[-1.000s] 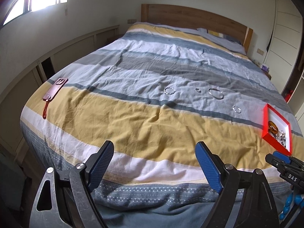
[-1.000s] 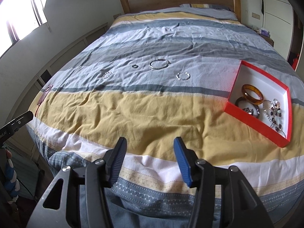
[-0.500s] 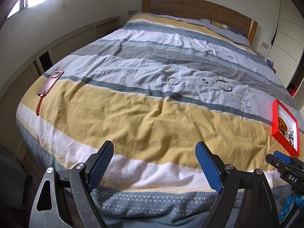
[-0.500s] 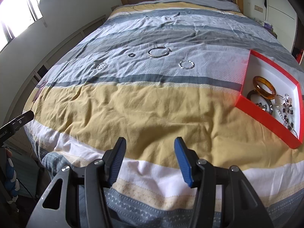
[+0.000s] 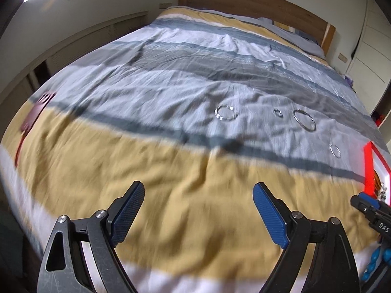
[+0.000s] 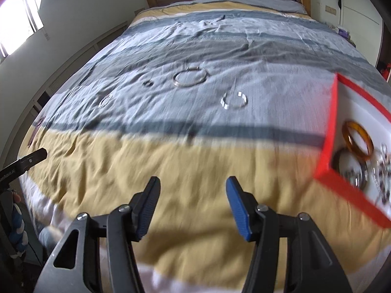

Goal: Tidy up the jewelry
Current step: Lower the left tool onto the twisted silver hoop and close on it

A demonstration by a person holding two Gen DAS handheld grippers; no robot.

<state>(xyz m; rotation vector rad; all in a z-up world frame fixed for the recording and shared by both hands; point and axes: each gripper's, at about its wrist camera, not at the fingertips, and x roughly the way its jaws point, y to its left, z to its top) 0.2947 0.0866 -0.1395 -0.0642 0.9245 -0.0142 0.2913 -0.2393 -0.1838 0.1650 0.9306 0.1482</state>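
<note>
We are carrying both grippers in over the foot of the bed, and the four loose silver pieces on the striped grey, white and mustard duvet (image 6: 195, 166) are now sitting larger and nearer than a second ago. The left gripper (image 5: 198, 210) is standing wide open with nothing between its blue pads; the right gripper (image 6: 193, 205) has just been opening a little further and is also holding nothing.

Ahead of the right gripper, the small open silver cuff (image 6: 233, 100) is lying closest, with the large thin silver bangle (image 6: 189, 77), the tiny dark ring (image 6: 148, 83) and the second small silver band (image 6: 105, 100) strung out beyond and to the left, each well apart. The red-rimmed white tray (image 6: 328, 144), already holding an amber bangle (image 6: 358, 142) and beaded pieces, is resting just to the right.

We are judging the approach as under way, no piece yet reached. Open bedding is surrounding every piece; the tray's near wall is the one edge to steer past.
</note>
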